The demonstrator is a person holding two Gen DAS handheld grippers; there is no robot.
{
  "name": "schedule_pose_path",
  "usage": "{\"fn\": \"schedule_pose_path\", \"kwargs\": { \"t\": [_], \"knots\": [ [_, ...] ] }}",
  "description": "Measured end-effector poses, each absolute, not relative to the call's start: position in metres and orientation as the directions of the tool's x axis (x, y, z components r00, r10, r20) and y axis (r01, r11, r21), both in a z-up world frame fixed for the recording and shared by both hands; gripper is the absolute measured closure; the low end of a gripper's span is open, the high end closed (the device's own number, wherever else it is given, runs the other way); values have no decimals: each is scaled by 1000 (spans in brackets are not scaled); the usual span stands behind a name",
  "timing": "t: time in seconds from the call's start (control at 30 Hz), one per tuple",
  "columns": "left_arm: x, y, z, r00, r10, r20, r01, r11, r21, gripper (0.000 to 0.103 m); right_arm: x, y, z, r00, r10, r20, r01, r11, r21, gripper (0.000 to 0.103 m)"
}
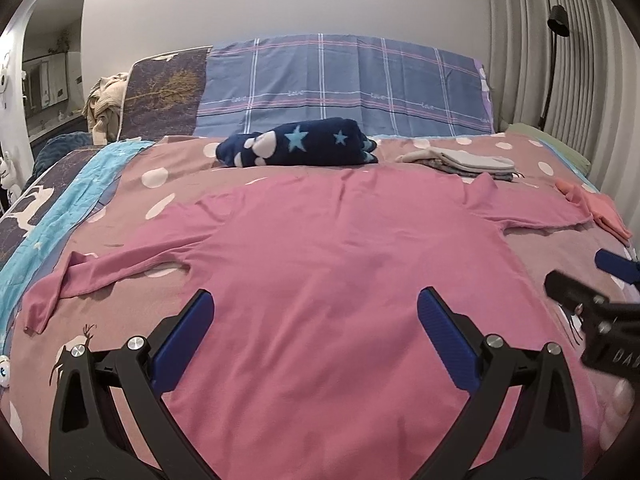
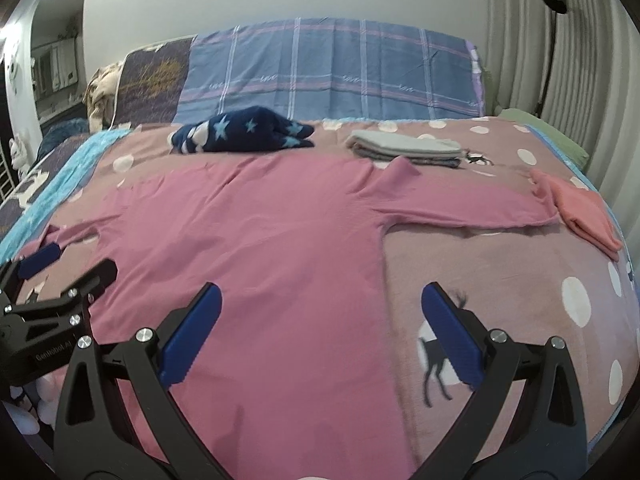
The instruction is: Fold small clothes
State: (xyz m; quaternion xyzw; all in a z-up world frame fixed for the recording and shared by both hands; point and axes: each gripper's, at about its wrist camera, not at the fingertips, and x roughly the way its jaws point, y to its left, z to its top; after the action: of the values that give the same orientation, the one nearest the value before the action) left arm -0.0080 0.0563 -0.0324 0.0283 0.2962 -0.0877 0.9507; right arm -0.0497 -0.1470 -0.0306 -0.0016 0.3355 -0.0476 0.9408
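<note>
Across the bed (image 1: 132,172), seen from the left wrist, a pink long-sleeved shirt (image 1: 320,248) lies spread flat; the left gripper (image 1: 315,306) hovers over its hem at 6 o'clock, fingers wide apart and empty. From the right wrist, the right gripper (image 2: 321,300), fingers likewise apart, straddles the shirt's right edge, with a folded salmon garment (image 2: 584,212) at 2 o'clock.

Long-sleeved shirt (image 1: 320,240) lies flat on the bed (image 2: 520,280), directly ahead of the left gripper (image 1: 316,308). Right gripper (image 2: 322,304) straddles its right edge. Beyond the shirt: rolled blanket (image 1: 296,144) ahead-left, folded stack (image 2: 404,148) ahead-right. Small folded garment (image 2: 584,216) touches the right sleeve end.
</note>
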Motion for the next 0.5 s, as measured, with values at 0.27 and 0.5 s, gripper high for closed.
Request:
{"fn": "schedule_pose_path", "kwargs": {
  "t": [0.27,0.5],
  "knots": [
    [-7,74,-36,816,-90,-571,134,990,37,1,-39,-120,-36,754,-65,-653,46,998,-47,2],
    [-4,82,-38,817,-99,-568,135,991,21,1,-36,-109,-37,749,-60,-660,26,998,-62,2]
  ]
}}
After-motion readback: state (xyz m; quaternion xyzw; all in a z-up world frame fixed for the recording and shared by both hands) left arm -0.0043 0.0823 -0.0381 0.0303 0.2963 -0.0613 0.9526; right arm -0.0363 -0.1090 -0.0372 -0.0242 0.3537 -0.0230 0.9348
